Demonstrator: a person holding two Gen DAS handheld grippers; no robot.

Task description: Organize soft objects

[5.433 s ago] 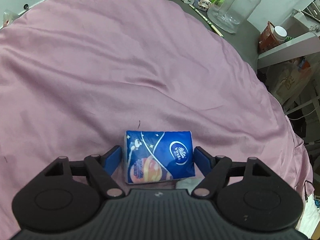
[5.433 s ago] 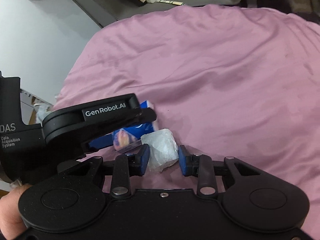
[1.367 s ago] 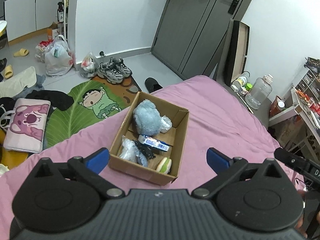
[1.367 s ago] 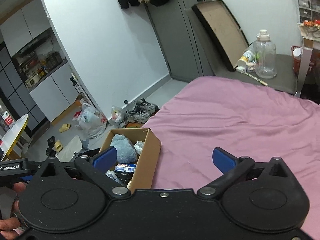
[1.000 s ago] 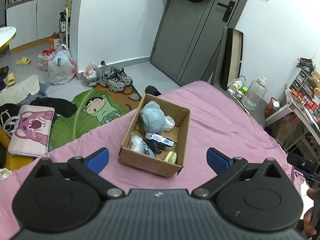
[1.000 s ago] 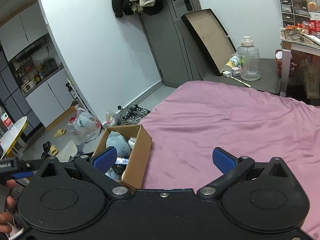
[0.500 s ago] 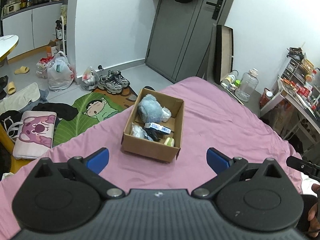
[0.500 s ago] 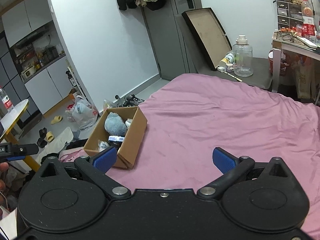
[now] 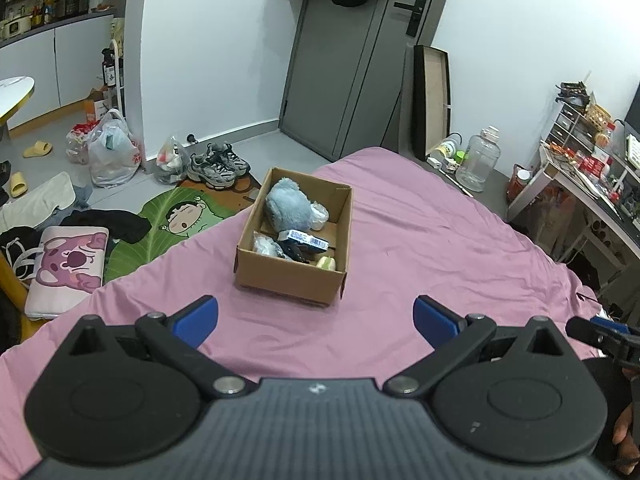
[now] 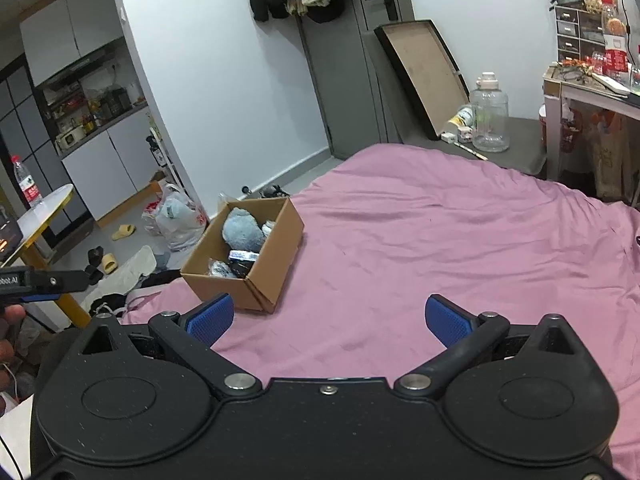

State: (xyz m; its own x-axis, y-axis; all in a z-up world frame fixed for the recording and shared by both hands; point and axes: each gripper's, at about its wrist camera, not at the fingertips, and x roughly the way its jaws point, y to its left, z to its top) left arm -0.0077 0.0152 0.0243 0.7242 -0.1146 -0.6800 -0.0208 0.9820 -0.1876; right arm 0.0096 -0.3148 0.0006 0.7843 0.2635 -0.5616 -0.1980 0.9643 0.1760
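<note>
A cardboard box (image 9: 288,278) (image 10: 276,256) sits near the corner of a pink bedsheet (image 9: 420,248) (image 10: 440,240). Inside it lie a grey-blue plush toy (image 9: 289,205) (image 10: 241,231), a blue tissue pack (image 9: 304,237) (image 10: 243,255), a crumpled white wad (image 9: 319,213), a clear bag (image 9: 262,245) and a green-white item (image 9: 327,263). My left gripper (image 9: 316,318) stands open and empty, well back from the box. My right gripper (image 10: 327,320) is open and empty too, to the right of the box and apart from it.
Past the bed's edge the floor holds shoes (image 9: 218,164), plastic bags (image 9: 110,150), a green cartoon mat (image 9: 172,220) and a pink cushion (image 9: 68,268). A grey door (image 9: 344,72), a large clear jug (image 9: 478,164) (image 10: 489,114) and a cluttered desk (image 9: 592,184) stand beyond.
Both grippers have pulled back and up from the box, which now looks smaller and farther away. Over five seconds ago the left held the tissue pack and the right a white wad; both now lie in the box.
</note>
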